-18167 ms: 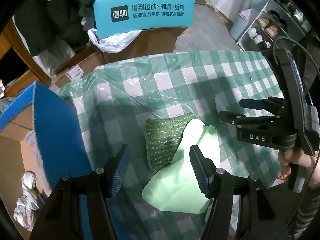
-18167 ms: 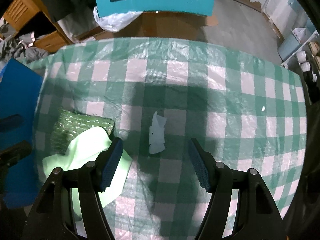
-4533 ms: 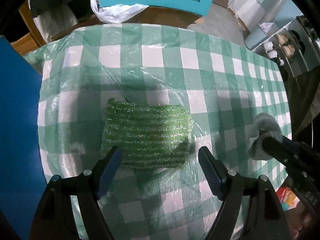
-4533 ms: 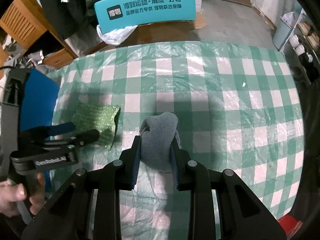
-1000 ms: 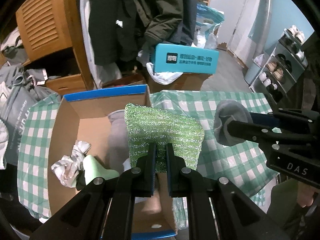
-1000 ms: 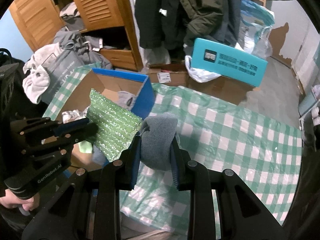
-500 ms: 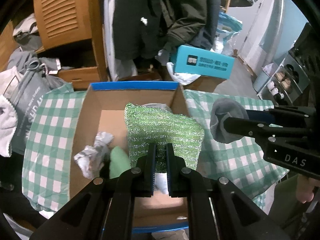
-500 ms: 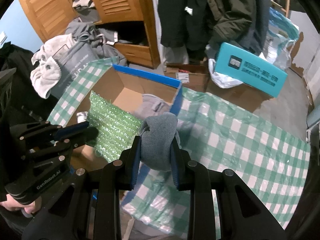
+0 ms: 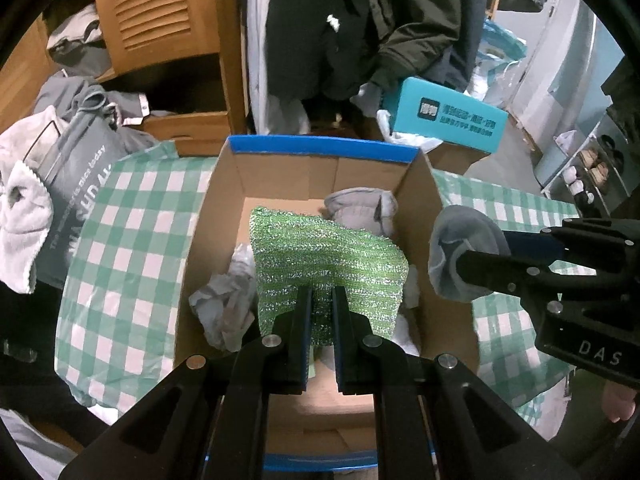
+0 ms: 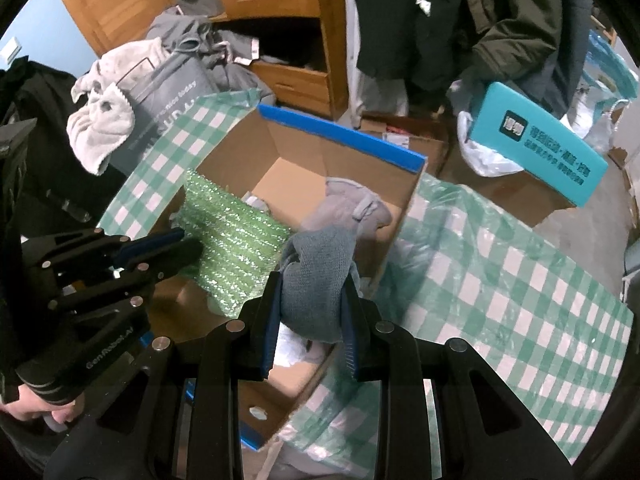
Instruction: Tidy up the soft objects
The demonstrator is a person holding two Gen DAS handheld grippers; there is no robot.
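A: How far along is the tidying?

B: Well on, I'd judge. The cardboard box already holds a grey bundle in its far right corner, a crumpled pale cloth by its left wall, and something white low on the right that I can't make out.

A: And what's left?

B: Two things, both up in the air. The left gripper is clamped narrow on the near edge of the green sparkly cloth, which hangs over the middle of the box. The right gripper pinches a rolled grey sock, just over the box's right wall (in the left camera it sits beside that wall, not inside). Both need letting go over the box.

A: The surface?

B: A green-and-white checked tablecloth under clear plastic, with the box at its left end; nothing else soft lies on the part I can see.

A: The room?

B: Cluttered: a wooden wardrobe, dark coats, a grey bag off the left edge and a teal box behind
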